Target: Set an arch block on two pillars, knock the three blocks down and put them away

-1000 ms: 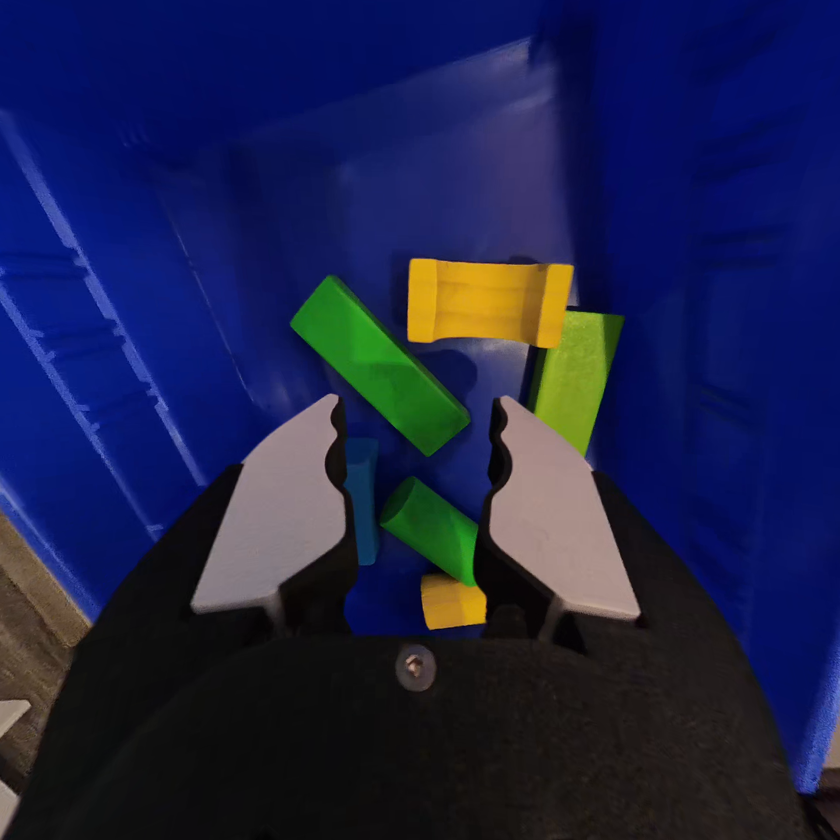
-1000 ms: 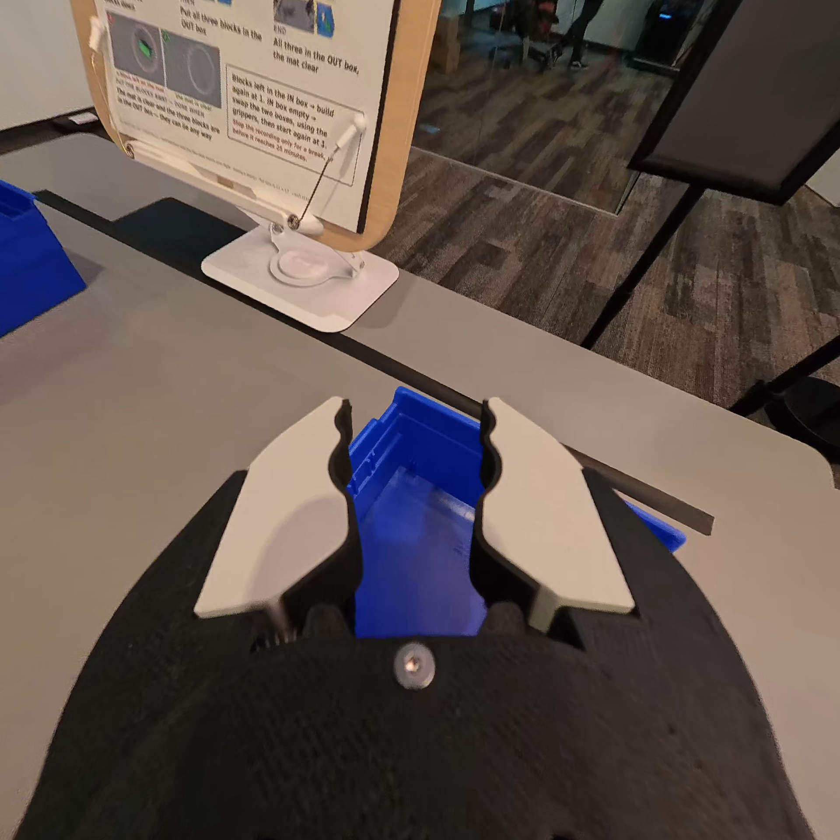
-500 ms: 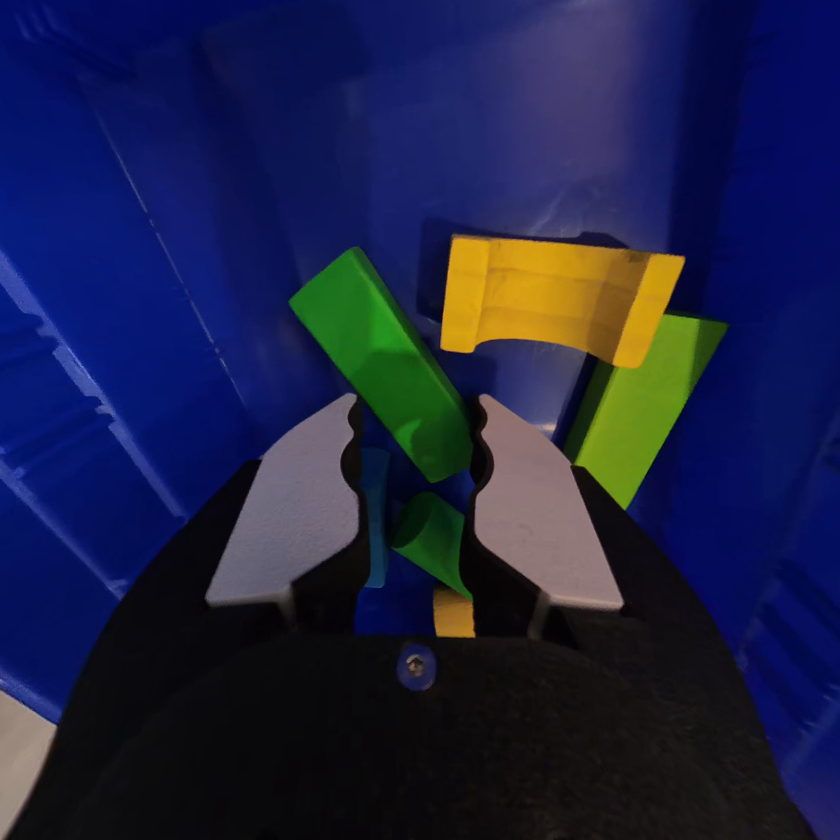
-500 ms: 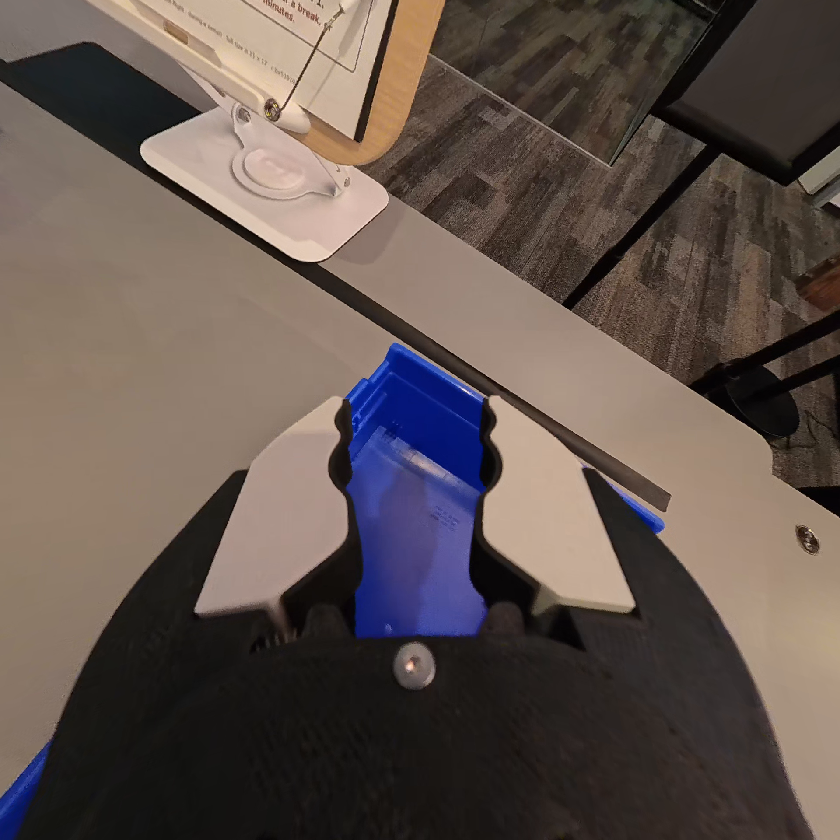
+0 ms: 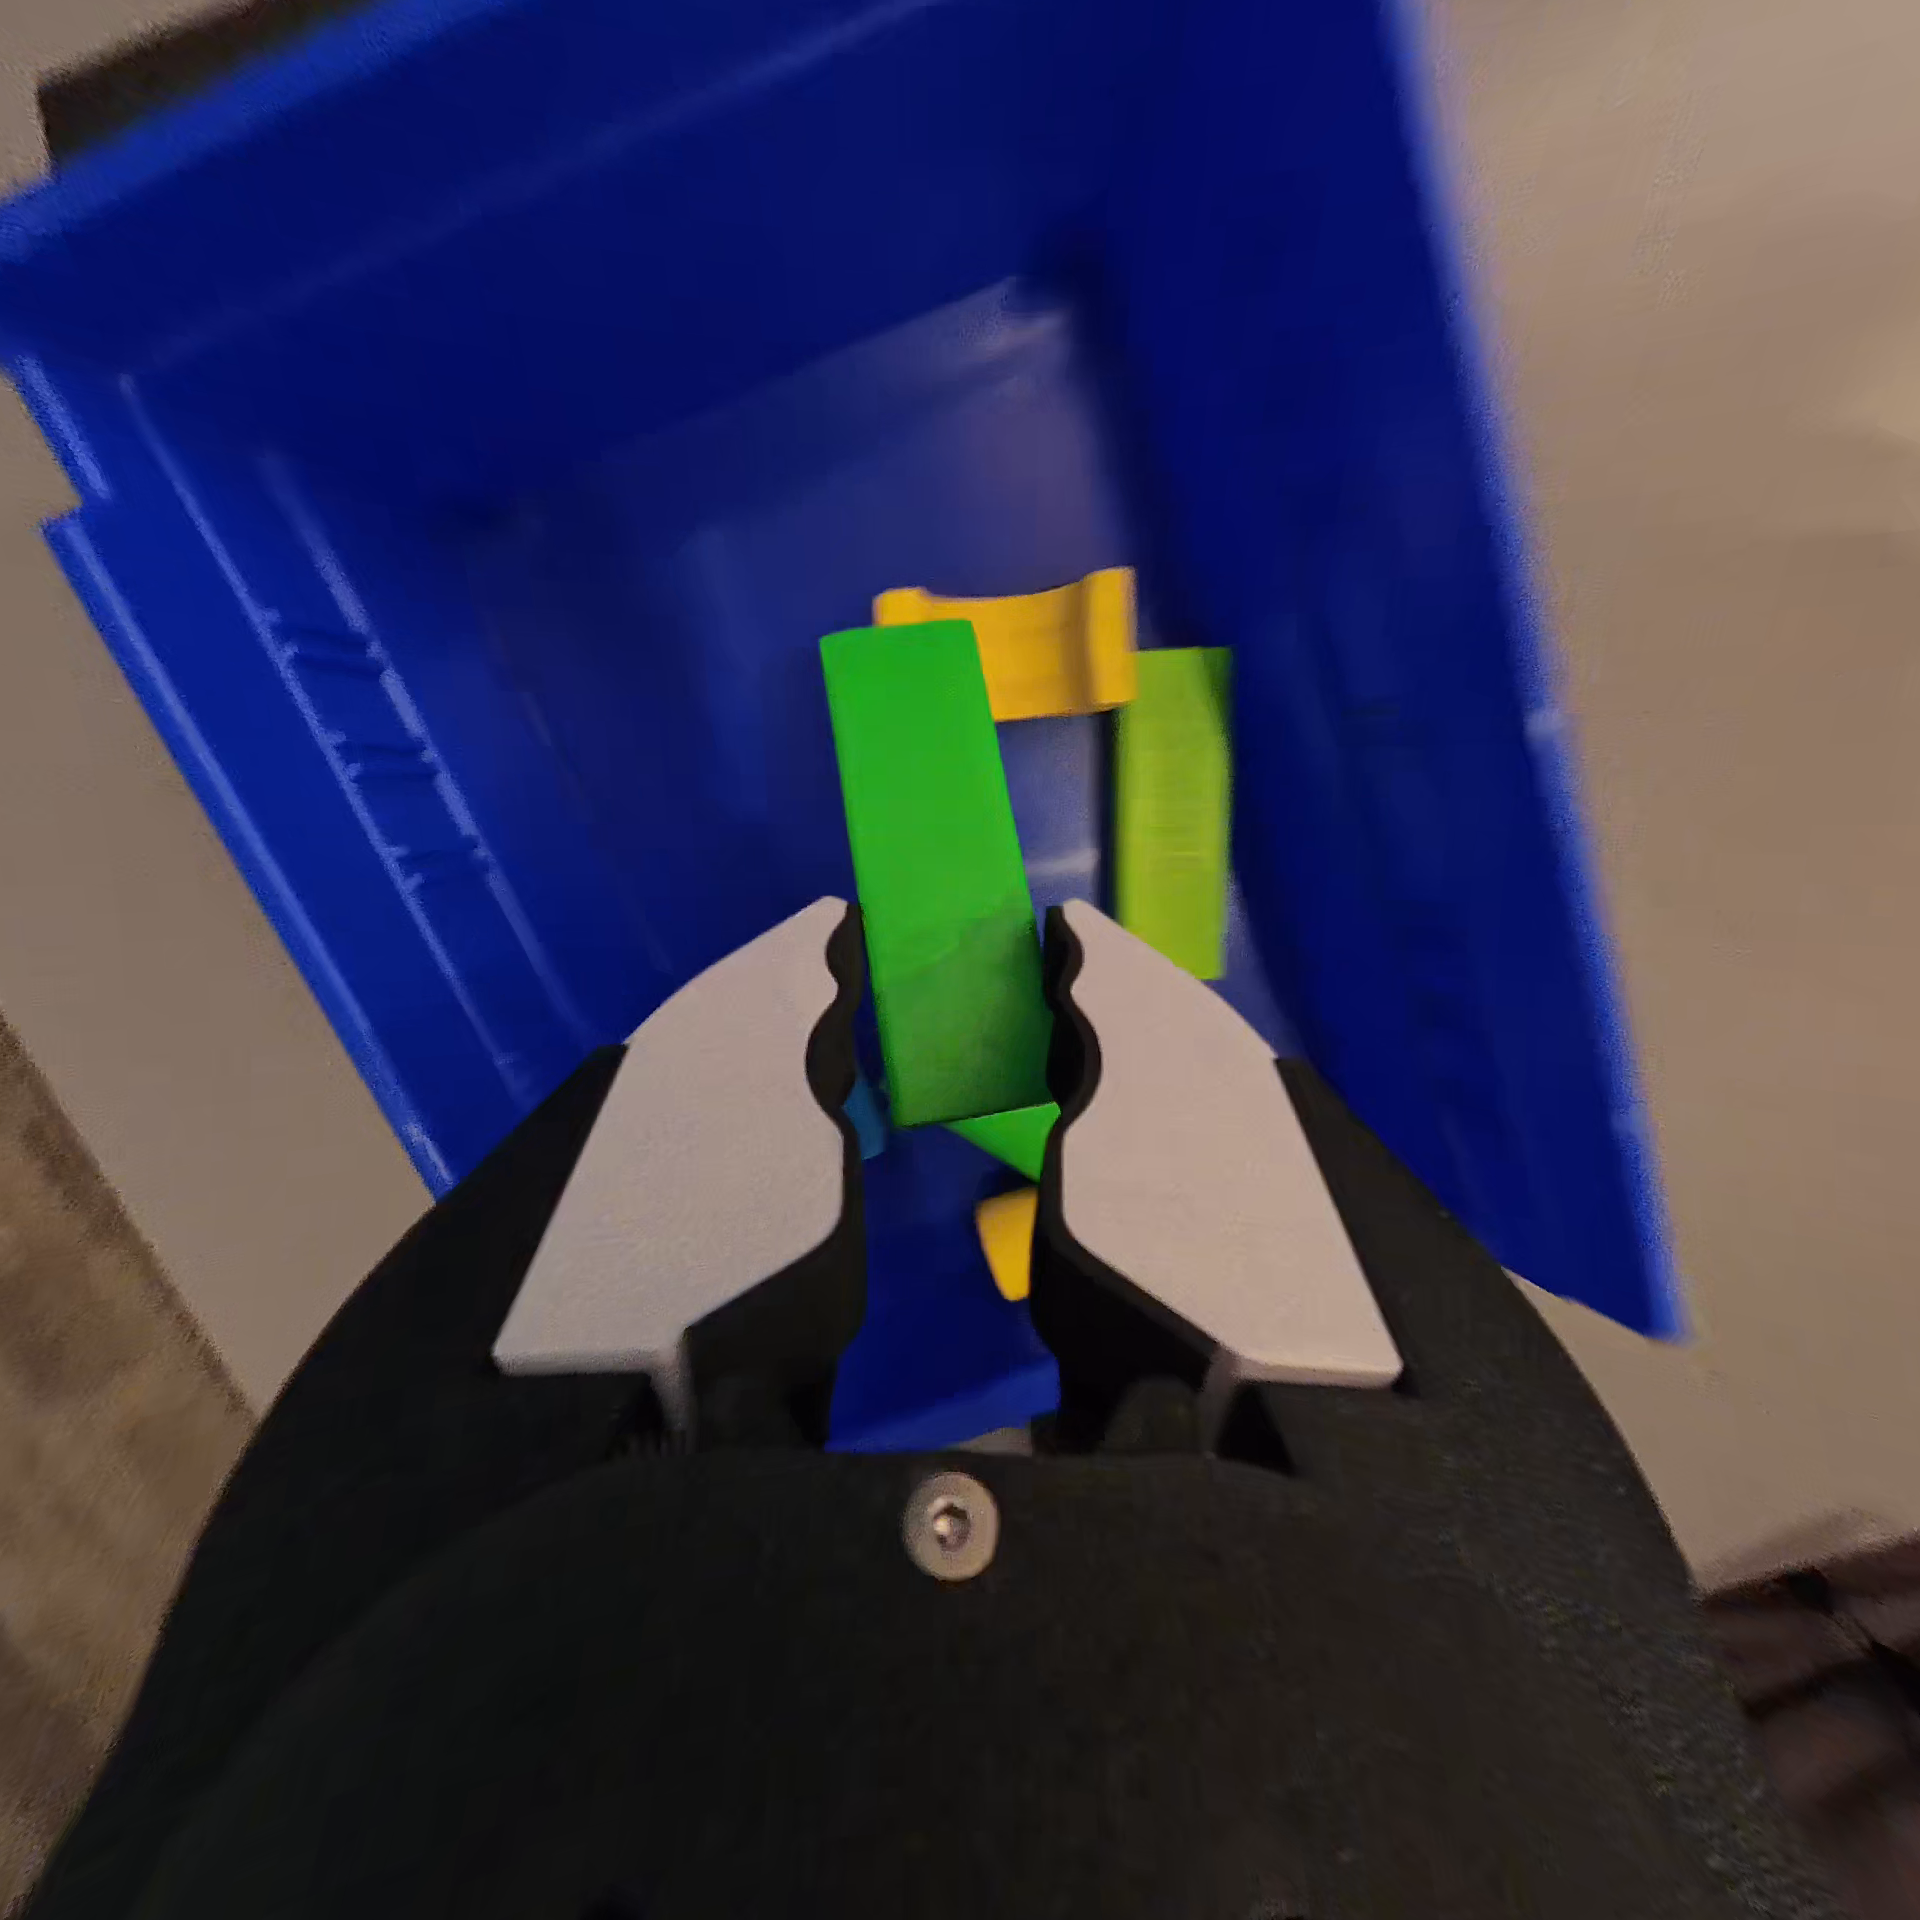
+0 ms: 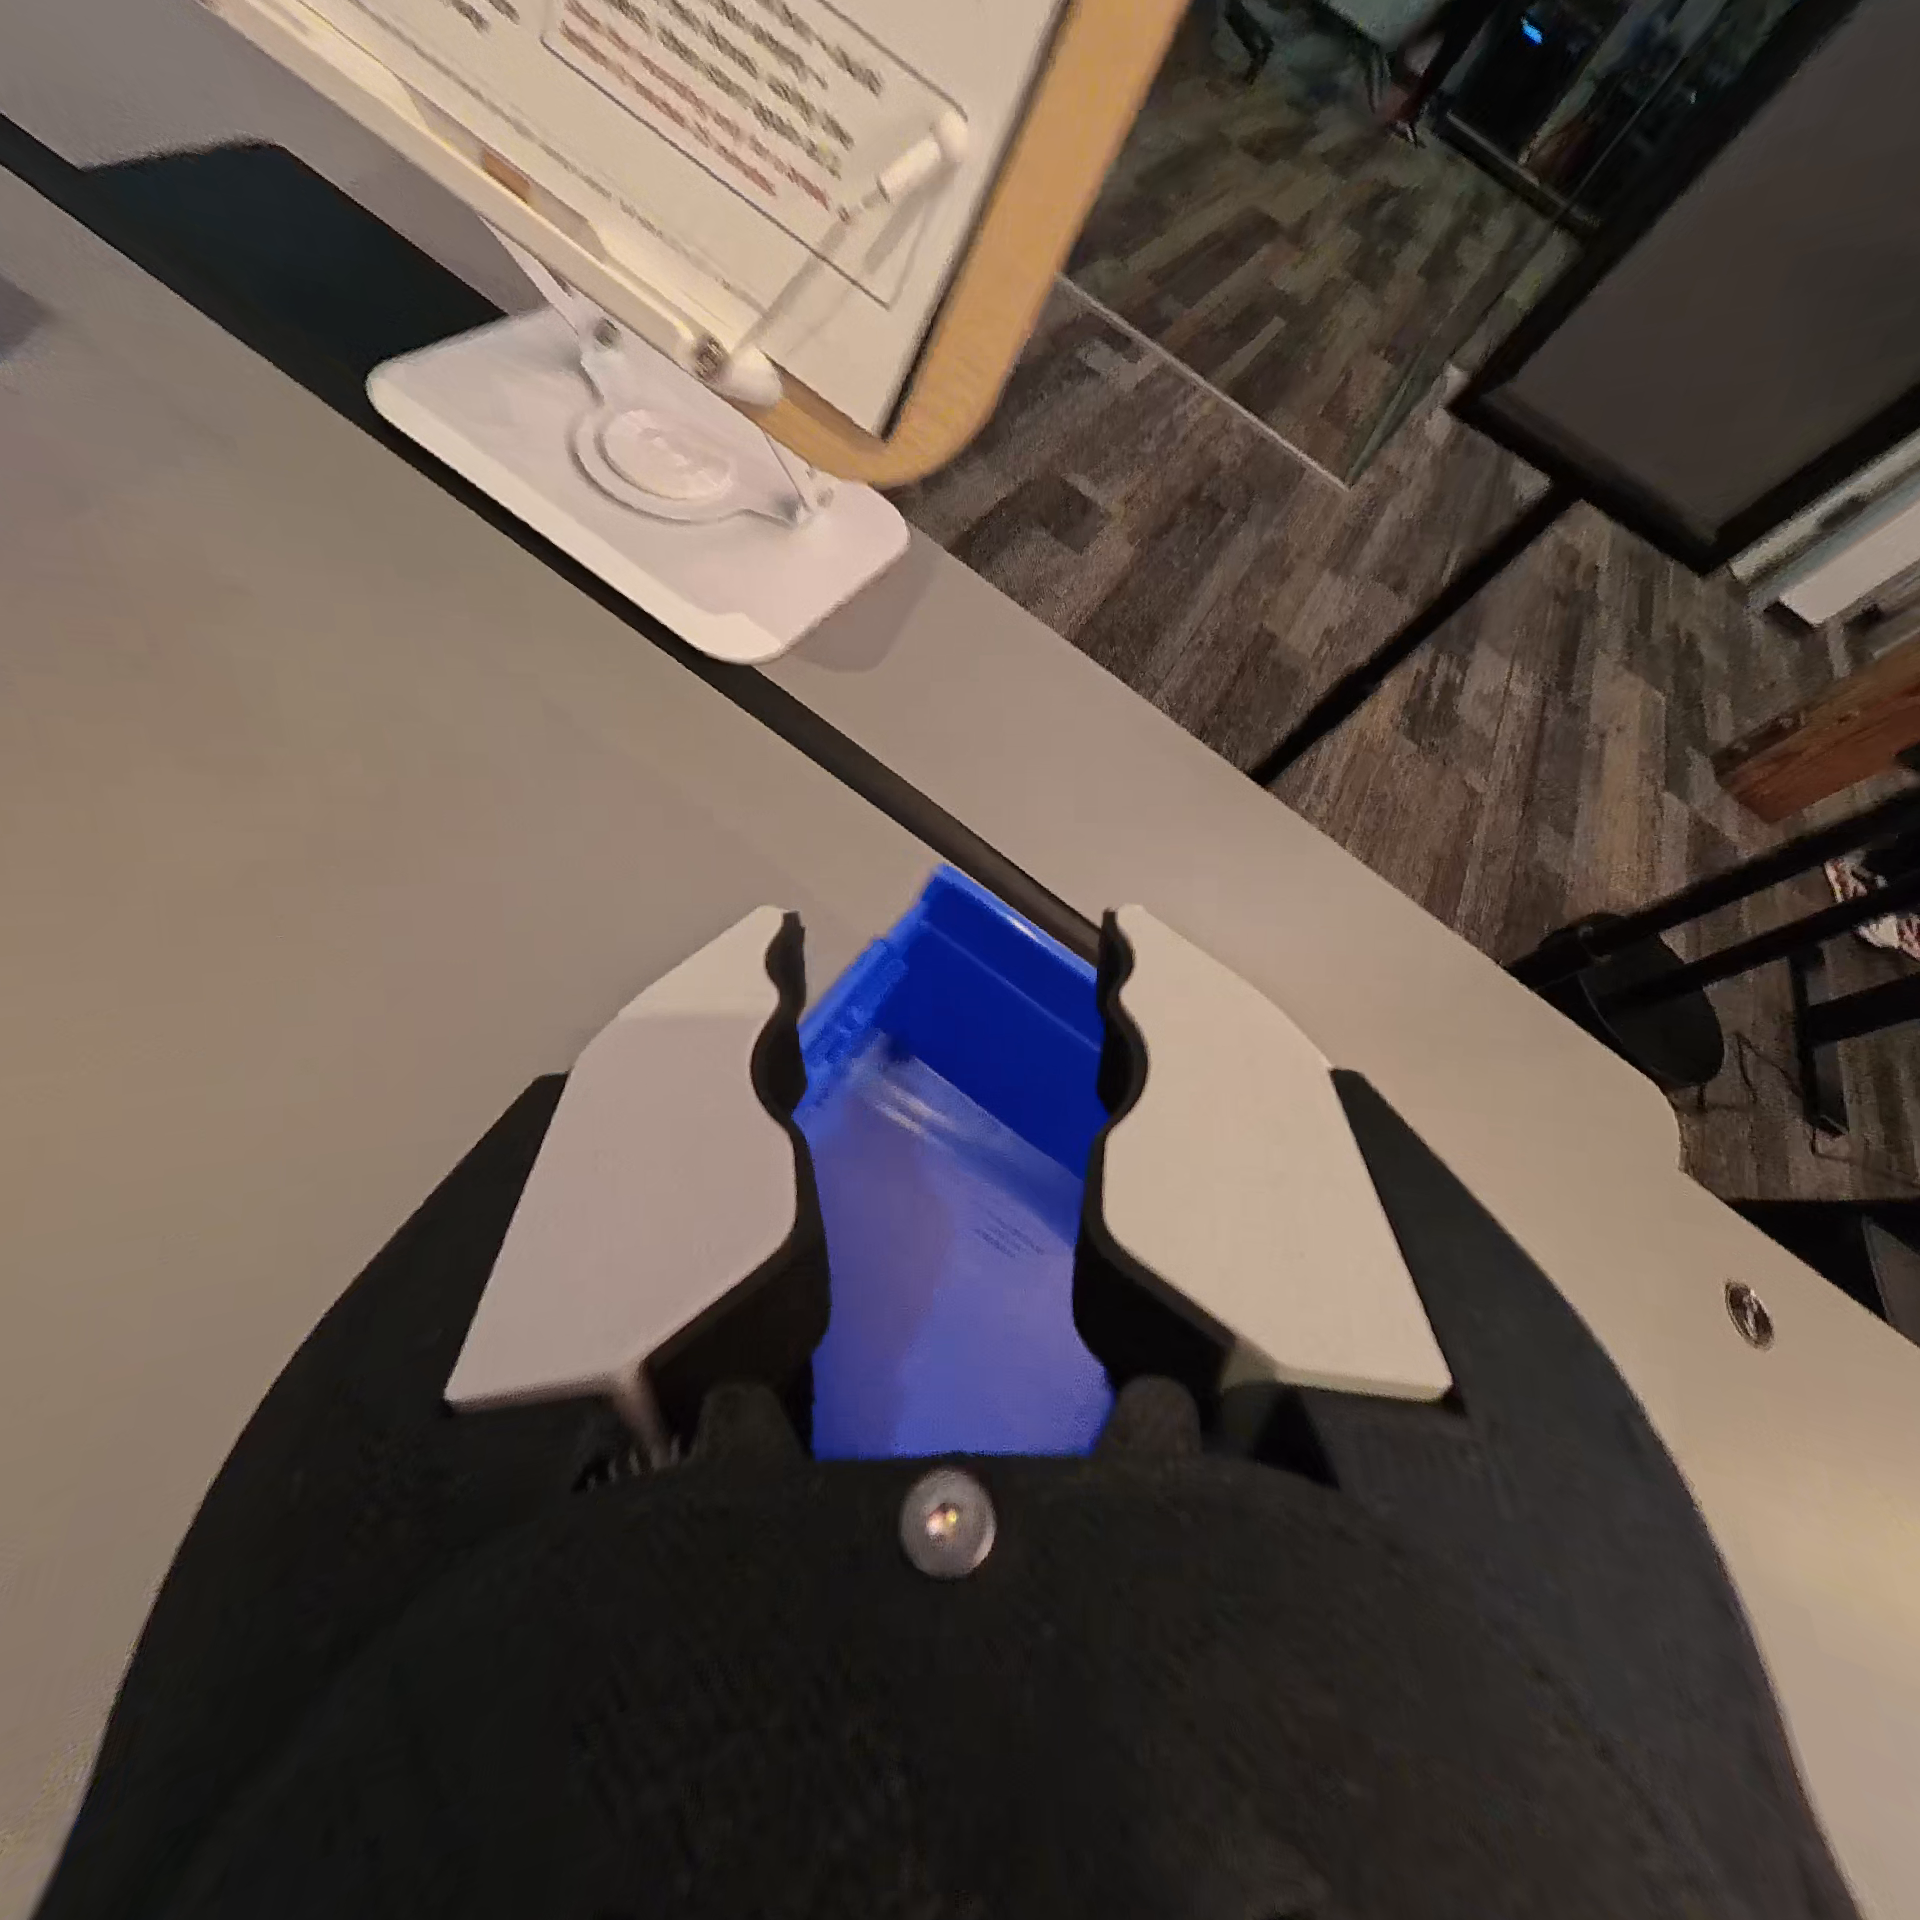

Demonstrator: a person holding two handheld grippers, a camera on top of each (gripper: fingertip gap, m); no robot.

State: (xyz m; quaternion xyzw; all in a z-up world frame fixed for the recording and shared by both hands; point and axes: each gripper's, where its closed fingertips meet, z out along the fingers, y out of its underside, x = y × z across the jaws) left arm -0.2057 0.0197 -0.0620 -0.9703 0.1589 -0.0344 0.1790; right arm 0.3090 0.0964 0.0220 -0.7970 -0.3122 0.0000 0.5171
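- Gripping one end of a long, bright green rectangular block (image 5: 940, 894), the left gripper (image 5: 951, 1023) has its pale grey fingers (image 5: 707, 1132) closed on the block's two sides; the block sticks out forward over the open blue plastic bin (image 5: 436, 582).
- Down in that bin lies a yellow arch block (image 5: 1049, 649), toward the far wall, with a lighter green rectangular block (image 5: 1174, 810) just beside it along the right-hand wall.
- Closer to the fingers, partly hidden by them, a green wedge-like block (image 5: 1008, 1138), a small yellow piece (image 5: 1006, 1252) and a sliver of a light blue piece (image 5: 864, 1122) show on the bin floor; the frame is blurred, so their exact shapes are hard to tell.
- The bin stands on a light grey desk (image 5: 1714, 727), and brown carpet (image 5: 83, 1351) shows past the desk's left edge.
- The right gripper (image 6: 951, 956) hangs with its fingers (image 6: 644, 1174) apart and nothing between them, over a second blue plastic bin (image 6: 966, 987) near the desk's far edge.
- A clear plastic sheet (image 6: 956, 1247) seems to lie inside this bin.
- A wood-framed instruction board (image 6: 727, 187) on a white stand (image 6: 665, 499) sits at the desk's far edge, well apart from the second bin, with wood-patterned flooring (image 6: 1299, 468) beyond.
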